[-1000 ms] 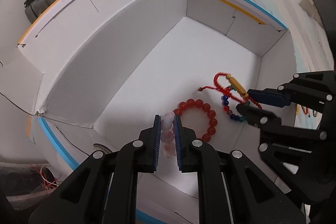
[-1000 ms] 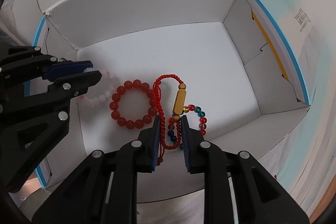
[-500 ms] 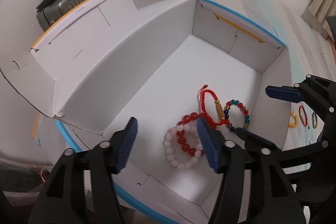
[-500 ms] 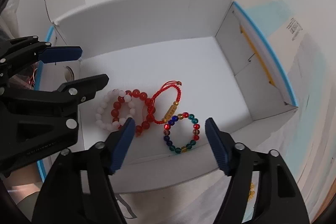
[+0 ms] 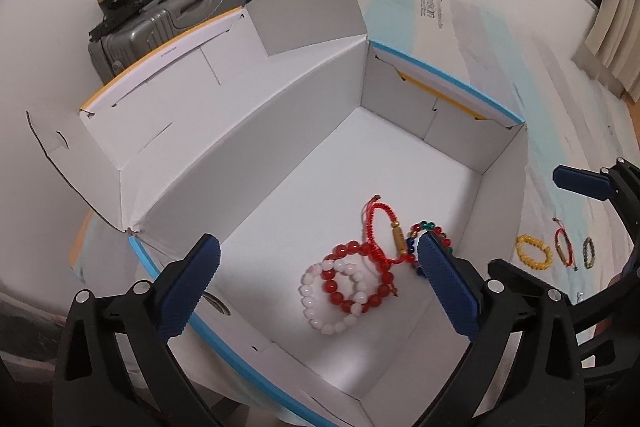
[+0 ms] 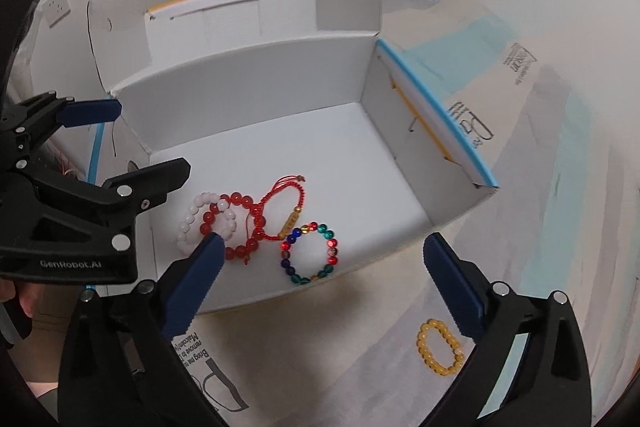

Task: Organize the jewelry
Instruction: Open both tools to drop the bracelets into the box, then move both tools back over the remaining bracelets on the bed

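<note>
From my left wrist view, my left gripper (image 5: 318, 281) is opening, jaws wide with nothing pinched, above the white box (image 5: 256, 131). On the box floor the white bead bracelet (image 5: 320, 311) overlaps the red bead bracelet (image 5: 372, 301), and the red cord bracelet (image 5: 374, 227) lies just beside them.

From my right wrist view, my right gripper (image 6: 322, 281) is opening too, holding nothing. The multicolored bead bracelet (image 6: 334, 251) lies inside the box; a yellow bead bracelet (image 6: 434, 357) rests outside it.
</note>
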Demonstrator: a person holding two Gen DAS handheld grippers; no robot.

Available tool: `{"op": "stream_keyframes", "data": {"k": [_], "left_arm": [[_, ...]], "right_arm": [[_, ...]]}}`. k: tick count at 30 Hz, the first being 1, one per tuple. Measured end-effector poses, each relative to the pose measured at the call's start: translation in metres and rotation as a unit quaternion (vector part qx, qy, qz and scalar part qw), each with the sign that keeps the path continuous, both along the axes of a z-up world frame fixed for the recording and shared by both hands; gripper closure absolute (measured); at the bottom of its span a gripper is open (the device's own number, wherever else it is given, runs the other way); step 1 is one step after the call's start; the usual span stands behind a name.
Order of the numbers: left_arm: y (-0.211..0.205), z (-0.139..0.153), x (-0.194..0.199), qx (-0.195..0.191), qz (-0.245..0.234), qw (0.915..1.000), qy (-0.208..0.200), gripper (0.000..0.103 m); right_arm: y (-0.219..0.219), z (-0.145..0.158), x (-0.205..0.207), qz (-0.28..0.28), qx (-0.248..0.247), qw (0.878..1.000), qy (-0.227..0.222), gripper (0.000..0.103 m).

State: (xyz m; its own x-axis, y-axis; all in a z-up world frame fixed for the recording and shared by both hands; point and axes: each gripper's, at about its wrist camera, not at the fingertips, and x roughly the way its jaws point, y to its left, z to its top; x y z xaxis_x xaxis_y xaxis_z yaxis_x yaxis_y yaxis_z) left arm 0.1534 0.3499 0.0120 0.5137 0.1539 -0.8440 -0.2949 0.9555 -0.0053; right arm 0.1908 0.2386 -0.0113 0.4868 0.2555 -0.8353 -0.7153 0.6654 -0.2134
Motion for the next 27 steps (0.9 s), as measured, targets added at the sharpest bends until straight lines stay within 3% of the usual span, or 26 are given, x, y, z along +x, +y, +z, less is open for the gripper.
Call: {"op": "stream_keyframes", "data": {"k": [14, 27], "left_arm": [[-0.053, 0.035, 0.003, 0.007, -0.02, 0.9986, -0.048, 0.006], [-0.115, 0.039, 0.012, 0.007, -0.074, 0.9955, -0.059, 0.006]], "right_arm": [[-0.07, 0.042, -0.004, -0.058, 0.048, 0.996, -0.057, 0.007], [-0.15, 0.05, -0.005, -0.123, 0.072, 0.987, -0.076, 0.007]]}}
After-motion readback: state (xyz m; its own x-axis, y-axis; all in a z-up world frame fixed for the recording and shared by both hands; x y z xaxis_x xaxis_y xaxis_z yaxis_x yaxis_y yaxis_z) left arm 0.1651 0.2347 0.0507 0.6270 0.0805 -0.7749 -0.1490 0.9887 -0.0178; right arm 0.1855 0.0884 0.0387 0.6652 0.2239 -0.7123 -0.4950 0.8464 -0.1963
